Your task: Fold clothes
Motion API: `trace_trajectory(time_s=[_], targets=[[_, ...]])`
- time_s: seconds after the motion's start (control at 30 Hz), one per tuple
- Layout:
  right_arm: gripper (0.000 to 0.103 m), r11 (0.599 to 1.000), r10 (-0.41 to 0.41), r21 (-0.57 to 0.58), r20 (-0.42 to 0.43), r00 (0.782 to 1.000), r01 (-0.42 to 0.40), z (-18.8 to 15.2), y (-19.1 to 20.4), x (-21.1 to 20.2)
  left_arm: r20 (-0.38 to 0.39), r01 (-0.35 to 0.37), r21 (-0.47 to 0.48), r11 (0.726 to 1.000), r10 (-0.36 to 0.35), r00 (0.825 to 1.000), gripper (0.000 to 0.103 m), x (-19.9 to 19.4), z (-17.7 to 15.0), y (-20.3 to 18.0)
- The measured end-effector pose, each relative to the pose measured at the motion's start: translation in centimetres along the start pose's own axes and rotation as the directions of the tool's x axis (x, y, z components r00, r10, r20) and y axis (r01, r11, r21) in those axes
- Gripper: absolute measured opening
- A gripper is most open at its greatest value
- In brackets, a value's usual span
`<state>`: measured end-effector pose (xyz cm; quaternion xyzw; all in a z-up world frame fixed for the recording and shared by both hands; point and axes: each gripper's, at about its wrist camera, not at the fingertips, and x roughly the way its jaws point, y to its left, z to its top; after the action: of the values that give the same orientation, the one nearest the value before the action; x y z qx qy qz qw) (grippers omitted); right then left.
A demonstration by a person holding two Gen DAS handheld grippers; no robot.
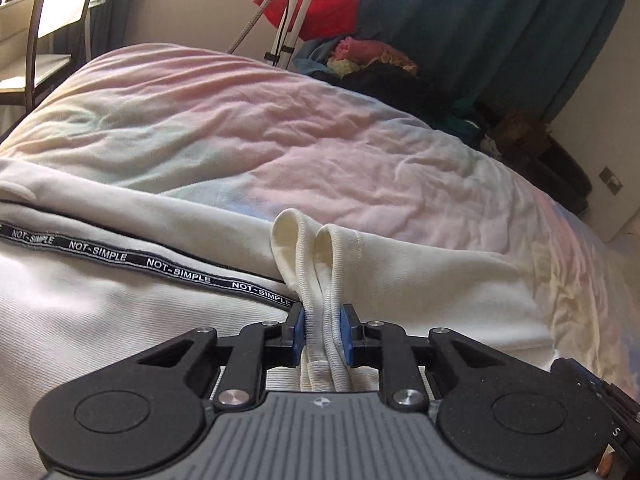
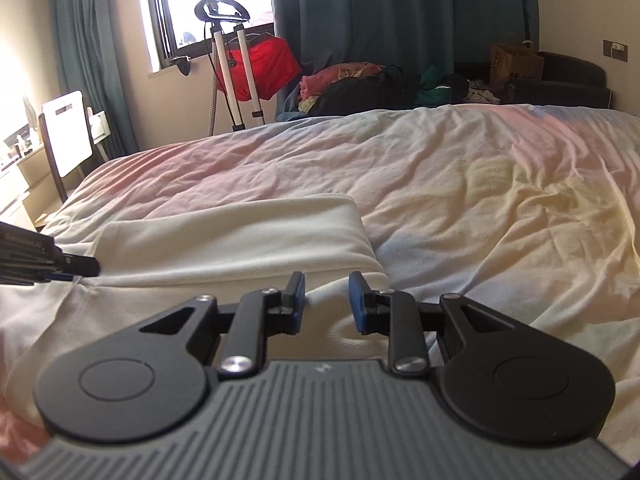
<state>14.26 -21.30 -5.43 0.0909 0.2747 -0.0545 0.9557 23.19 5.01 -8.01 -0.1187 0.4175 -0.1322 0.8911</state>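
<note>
On the left, the left tool is clamped on a bunched, ribbed cream hem of the cream garment; 2 loops of that hem stand up just beyond the blue pads. A black tape printed NOT-SIMPLE runs along the garment, slanting from the left edge of the left wrist view down toward the tool.

The garment lies on the bed, on a rumpled pastel sheet, near the edge closest to the cameras. In the right wrist view a folded cream panel lies flat, its long axis running across the picture from left to right, with a soft rounded fold at its far edge. The left tool shows at that view's left edge, touching the cloth.

On the right, the right tool stands narrowly open just above the cream cloth, nothing pressed between its pads.

The folding looks partly done: at least 1 layer is turned over, but the cloth near the tools is loose and creased. Carrying the held hem across and flattening appear to be left.

Across the room, a heap of clothes lies beyond the bed.
</note>
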Motion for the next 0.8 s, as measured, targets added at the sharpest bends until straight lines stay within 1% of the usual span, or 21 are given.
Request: trace_trajectory(time_s=[0.07,0.13,0.17,0.2,0.23,0.27,0.33,0.37,0.43,0.47,0.5,0.57,0.6,0.63,0.67,0.73,0.77,0.8], targets=[[0.028,1.000,0.003,-0.004,-0.032,0.999,-0.003,-0.7,0.2,0.9,0.010,0.002,0.012,1.000,-0.002,1.000,0.024,0.6,-0.5,0.3],[0.028,1.000,0.000,-0.011,-0.059,0.998,0.000,-1.3,0.4,1.5,0.020,-0.002,0.044,0.999,0.001,1.000,0.027,0.3,-0.7,0.0],[0.028,1.000,-0.005,-0.016,-0.060,0.998,0.004,-1.4,0.5,1.6,0.022,-0.007,0.056,0.998,0.005,1.000,0.031,0.0,-0.8,-0.1],[0.028,1.000,-0.010,-0.020,-0.062,0.998,0.008,-1.5,0.6,1.6,0.031,-0.014,0.060,0.998,0.012,0.999,0.037,-0.4,-0.9,-0.2],[0.028,1.000,-0.012,-0.018,-0.055,0.998,0.011,-1.4,0.7,1.4,0.045,-0.026,0.060,0.998,0.024,0.999,0.041,-1.1,-1.0,-0.3],[0.028,1.000,-0.013,-0.010,-0.041,0.999,0.012,-1.1,0.7,1.0,0.061,-0.041,0.063,0.997,0.037,0.997,0.048,-1.9,-1.2,-0.4],[0.028,1.000,-0.007,0.004,-0.002,1.000,0.007,-0.4,0.6,-0.6,0.104,-0.078,0.095,0.992,0.068,0.992,0.047,-4.1,-1.7,-0.8],[0.028,1.000,-0.003,0.010,0.018,1.000,0.003,-0.1,0.5,-1.5,0.129,-0.096,0.116,0.989,0.081,0.988,0.049,-5.4,-2.0,-1.0],[0.028,0.999,0.020,0.028,0.052,0.998,-0.022,0.4,0.3,-3.7,0.182,-0.120,0.156,0.980,0.091,0.979,0.060,-8.0,-2.9,-1.5],[0.028,0.999,0.034,0.038,0.069,0.997,-0.037,0.6,0.1,-4.8,0.207,-0.129,0.170,0.977,0.092,0.974,0.073,-9.3,-3.4,-1.9],[0.028,0.998,0.044,0.045,0.081,0.996,-0.048,0.7,0.0,-5.7,0.238,-0.138,0.184,0.973,0.092,0.967,0.088,-10.7,-3.9,-2.2],[0.028,0.998,0.043,0.043,0.094,0.995,-0.047,0.7,0.0,-7.5,0.325,-0.161,0.214,0.963,0.085,0.942,0.100,-13.6,-5.3,-3.1],[0.028,0.998,0.039,0.041,0.100,0.994,-0.044,0.7,0.1,-8.4,0.367,-0.174,0.229,0.958,0.080,0.927,0.103,-15.0,-5.9,-3.6],[0.028,0.999,0.039,0.033,0.110,0.993,-0.043,0.6,0.1,-9.3,0.405,-0.187,0.239,0.953,0.077,0.911,0.103,-16.4,-6.5,-4.0],[0.028,0.999,0.042,0.019,0.123,0.992,-0.044,0.5,0.2,-10.2,0.428,-0.200,0.243,0.949,0.080,0.900,0.103,-17.4,-7.0,-4.3],[0.041,0.999,0.045,-0.003,0.145,0.988,-0.045,0.1,0.4,-11.7,0.432,-0.204,0.248,0.947,0.081,0.898,0.103,-18.9,-7.5,-4.7],[0.065,0.999,0.047,-0.012,0.156,0.987,-0.046,-0.1,0.5,-12.4,0.436,-0.204,0.246,0.948,0.079,0.896,0.103,-19.5,-7.7,-4.8],[0.091,0.999,0.045,-0.026,0.175,0.984,-0.041,-0.3,0.8,-12.9,0.449,-0.206,0.240,0.949,0.080,0.890,0.103,-20.1,-8.2,-4.7]])
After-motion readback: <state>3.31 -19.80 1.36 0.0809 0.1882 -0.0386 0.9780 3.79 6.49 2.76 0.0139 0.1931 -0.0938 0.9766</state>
